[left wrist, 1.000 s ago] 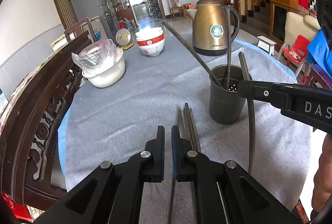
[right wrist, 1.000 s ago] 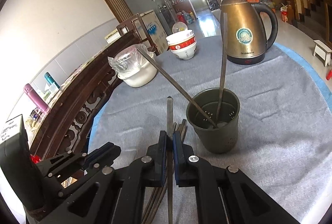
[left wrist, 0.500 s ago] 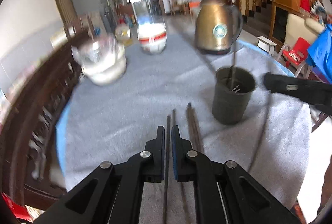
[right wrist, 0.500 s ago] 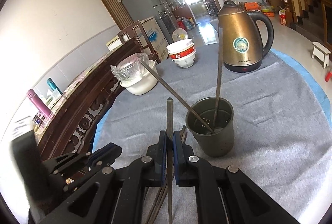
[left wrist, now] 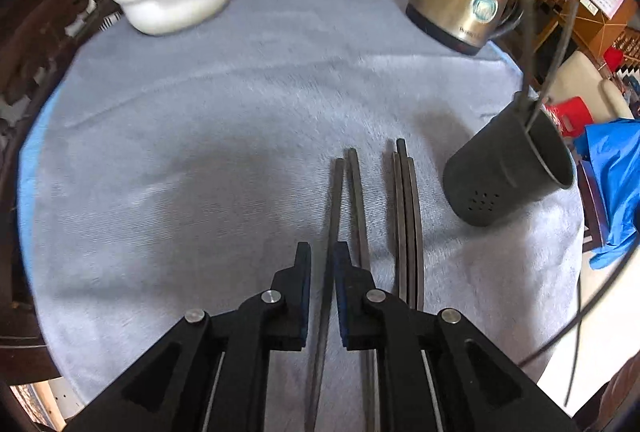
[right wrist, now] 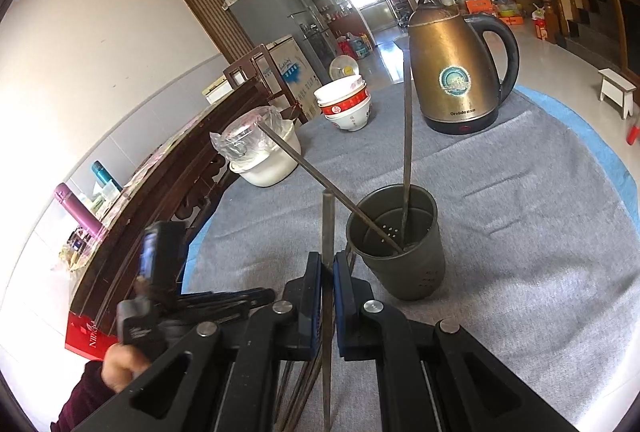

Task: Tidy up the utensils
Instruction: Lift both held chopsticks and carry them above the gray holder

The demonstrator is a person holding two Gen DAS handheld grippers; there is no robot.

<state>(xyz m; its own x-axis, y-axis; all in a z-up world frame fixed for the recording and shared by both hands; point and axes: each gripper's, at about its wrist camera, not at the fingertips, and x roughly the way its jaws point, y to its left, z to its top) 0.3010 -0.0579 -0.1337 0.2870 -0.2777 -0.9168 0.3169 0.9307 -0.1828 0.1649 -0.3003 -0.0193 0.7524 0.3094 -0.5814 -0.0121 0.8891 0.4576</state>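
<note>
Several dark chopsticks (left wrist: pixel 406 216) lie on the grey tablecloth (left wrist: pixel 208 136). My left gripper (left wrist: pixel 322 264) is low over them, its jaws nearly shut around one chopstick (left wrist: pixel 335 208) that still lies on the cloth. A dark perforated holder cup (left wrist: pixel 508 172) stands to the right with two chopsticks in it; it also shows in the right wrist view (right wrist: pixel 400 244). My right gripper (right wrist: pixel 328 272) is shut on a chopstick (right wrist: pixel 327 228) that points up, just left of the cup. The left gripper (right wrist: pixel 224 300) shows at lower left.
A brass kettle (right wrist: pixel 456 72) stands at the back of the table. Stacked red-and-white bowls (right wrist: pixel 346 104) and a white plastic-covered bowl (right wrist: pixel 260 152) sit at the back left. A dark wooden chair back (right wrist: pixel 168 192) runs along the left table edge.
My left gripper has tilted down and closed in around one lying chopstick. My right gripper has lifted its chopstick higher, beside the cup.
</note>
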